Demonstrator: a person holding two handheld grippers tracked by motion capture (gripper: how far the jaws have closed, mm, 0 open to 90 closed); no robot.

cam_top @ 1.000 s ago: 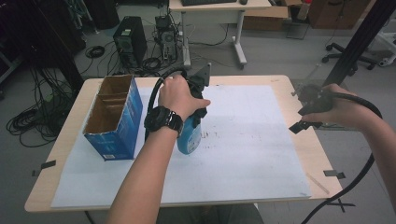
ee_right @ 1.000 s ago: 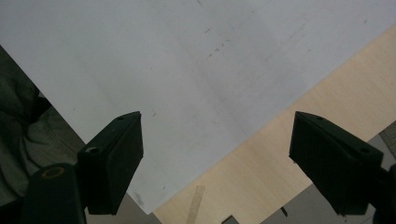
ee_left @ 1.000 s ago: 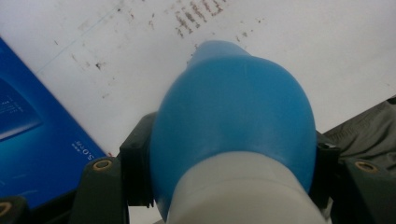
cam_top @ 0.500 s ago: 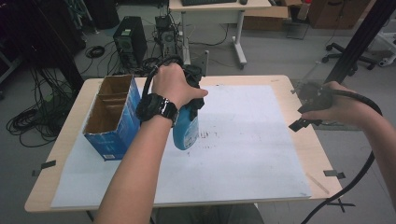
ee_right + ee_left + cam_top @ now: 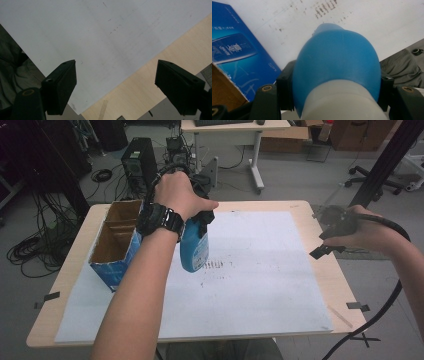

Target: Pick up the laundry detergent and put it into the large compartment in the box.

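Left gripper (image 5: 197, 222) clamps the blue bottle (image 5: 194, 251) near its white top, hanging above the surface (image 5: 280, 290) beside the box (image 5: 114, 251); smooth rounded plastic, probably light but slippery, so grip the narrower upper part; right gripper (image 5: 115, 82) wide, empty.

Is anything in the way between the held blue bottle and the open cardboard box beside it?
Nothing visible. The left gripper holds the blue bottle above the sheet, right beside the box, whose open top looks unobstructed.
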